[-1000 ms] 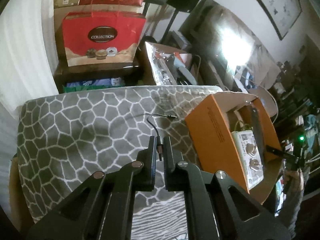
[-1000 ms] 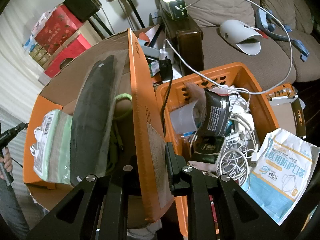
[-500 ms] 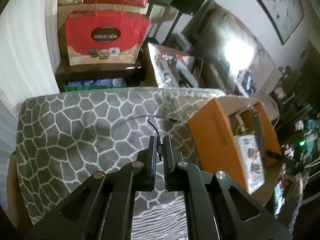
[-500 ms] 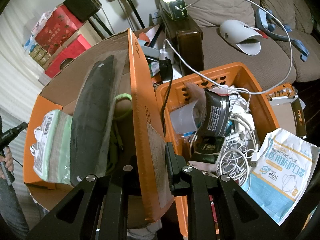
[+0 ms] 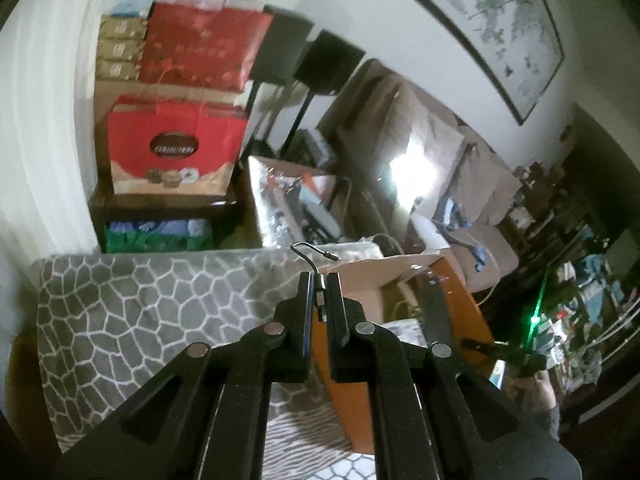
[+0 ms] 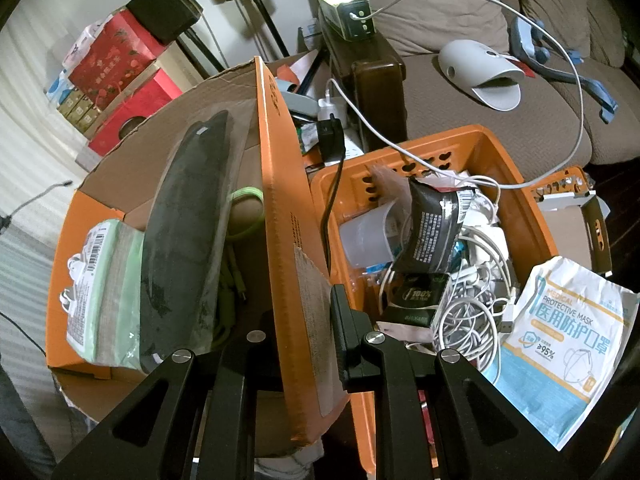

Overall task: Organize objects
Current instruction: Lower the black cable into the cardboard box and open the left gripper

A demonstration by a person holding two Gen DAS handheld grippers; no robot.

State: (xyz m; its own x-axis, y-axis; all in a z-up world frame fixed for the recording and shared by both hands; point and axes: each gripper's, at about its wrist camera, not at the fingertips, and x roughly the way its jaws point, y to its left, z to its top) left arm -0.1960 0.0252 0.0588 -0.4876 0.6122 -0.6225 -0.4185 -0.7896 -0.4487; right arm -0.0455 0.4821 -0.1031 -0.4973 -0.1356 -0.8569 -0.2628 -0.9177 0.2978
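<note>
Already holding a pouch, a green pack and a green cable: orange box (image 6: 280, 216), wall clamped in the closed right gripper (image 6: 308, 320). Still heaped with cables and packets: orange basket (image 6: 516, 184) beside it. Pinched in the closed left gripper (image 5: 319, 292), above the box's near edge: thin black cable (image 5: 310, 254), not yet dropped in.

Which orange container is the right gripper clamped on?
The orange cardboard box: the right gripper grips its upright wall. The orange plastic basket beside it stays ungripped.
</note>
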